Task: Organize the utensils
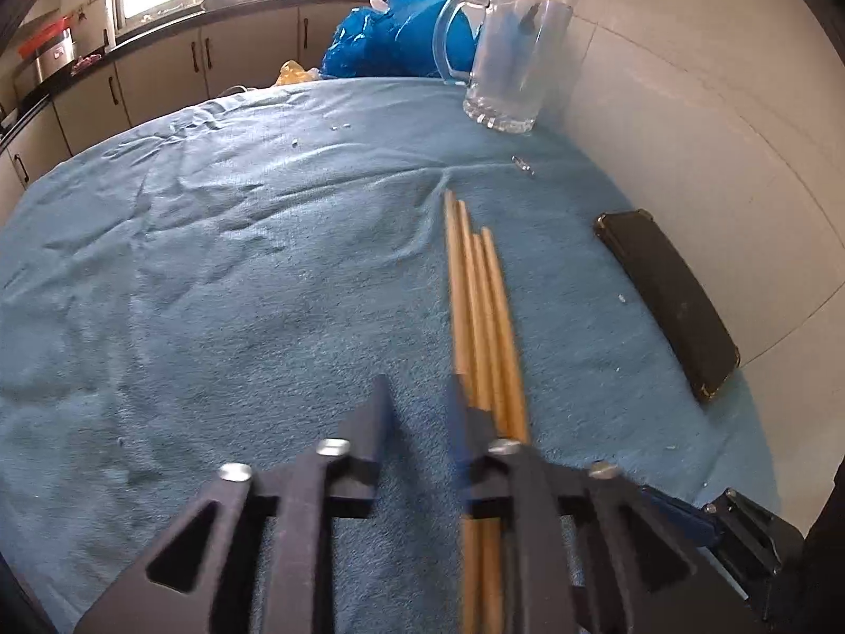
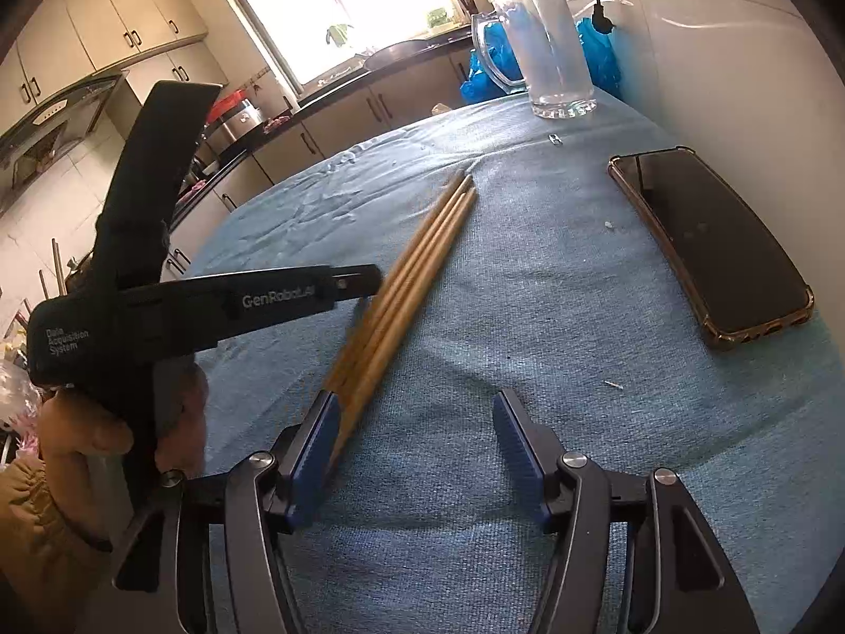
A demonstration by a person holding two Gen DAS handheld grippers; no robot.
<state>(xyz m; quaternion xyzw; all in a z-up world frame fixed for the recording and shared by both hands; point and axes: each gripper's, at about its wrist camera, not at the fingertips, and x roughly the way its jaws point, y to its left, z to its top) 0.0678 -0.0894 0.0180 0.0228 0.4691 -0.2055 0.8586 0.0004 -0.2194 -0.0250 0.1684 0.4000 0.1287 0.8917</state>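
Note:
Several wooden chopsticks (image 1: 483,296) lie bundled side by side on the blue towel (image 1: 237,274), tips pointing toward a clear glass mug (image 1: 515,58) at the far edge. My left gripper (image 1: 420,396) is open and empty just left of the chopsticks; its right finger lies over their near ends. In the right wrist view the chopsticks (image 2: 417,269) run diagonally, the left gripper (image 2: 364,280) reaches them from the left, and my right gripper (image 2: 417,412) is open and empty, its left finger beside their near ends. The mug (image 2: 549,47) stands far back.
A black phone in a case (image 2: 707,243) lies on the towel (image 2: 528,317) at the right, next to the white wall; it also shows in the left wrist view (image 1: 668,301). Blue plastic bags (image 1: 401,31) sit behind the mug. Kitchen cabinets stand beyond the table's left edge.

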